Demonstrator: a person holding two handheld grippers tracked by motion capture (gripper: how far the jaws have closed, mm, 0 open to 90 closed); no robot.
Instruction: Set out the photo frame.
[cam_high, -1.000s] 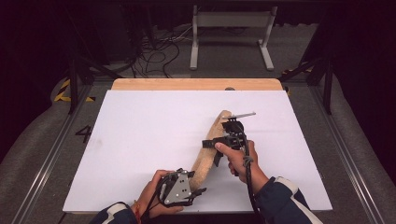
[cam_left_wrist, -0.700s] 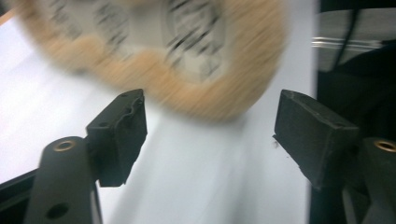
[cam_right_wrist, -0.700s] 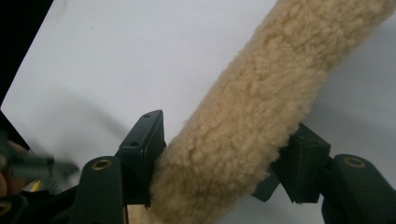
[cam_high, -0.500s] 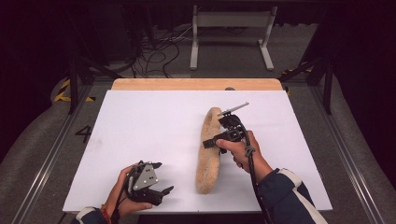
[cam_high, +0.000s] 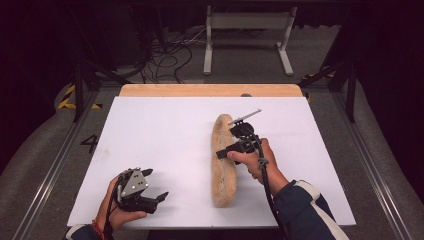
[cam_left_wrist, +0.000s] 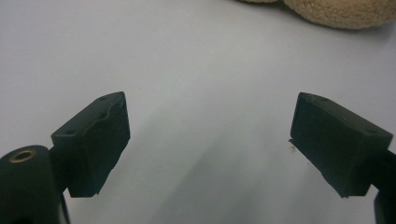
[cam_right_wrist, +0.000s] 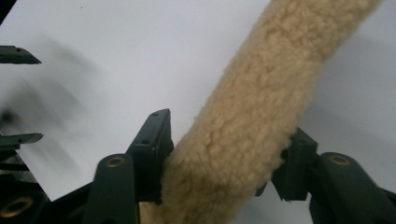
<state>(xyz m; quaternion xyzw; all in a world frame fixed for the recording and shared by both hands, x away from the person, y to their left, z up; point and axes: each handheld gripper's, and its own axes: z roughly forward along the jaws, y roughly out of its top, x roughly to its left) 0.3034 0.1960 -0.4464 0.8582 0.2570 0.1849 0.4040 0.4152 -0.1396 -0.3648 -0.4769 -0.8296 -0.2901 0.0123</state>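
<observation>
The white surface (cam_high: 165, 140) in front of you carries one thing: a long, tan fleece roll (cam_high: 223, 161) lying lengthwise, running away from you, a little right of the middle. In the right gripper view the same fleece roll (cam_right_wrist: 252, 121) crosses the frame on a slant, and its nap looks thick and woolly.

Your right gripper (cam_high: 239, 141) sits at the roll's right flank, around its middle stretch. Its fingers (cam_right_wrist: 150, 149) have just been closing, and they now press into the pile on both sides, so you have a hold on the roll. The fleece bulges between them, which suggests a soft, light, springy thing that squashes before it resists. Whether there is a stiff core inside I cannot tell from here, so expect the free ends to sag if you lift.

Your left gripper (cam_high: 150, 201) rests near the front left corner of the surface, well apart from the roll. Its fingers (cam_left_wrist: 95, 140) have just been opening; they stand wide with nothing but bare surface between them, and the near end of the roll (cam_left_wrist: 343, 11) shows beyond them.

For a steadier hold, take the roll across its width near the middle, or with one gripper toward each end. Fleece should not slip, but squeeze deep enough to get past the loose pile.
</observation>
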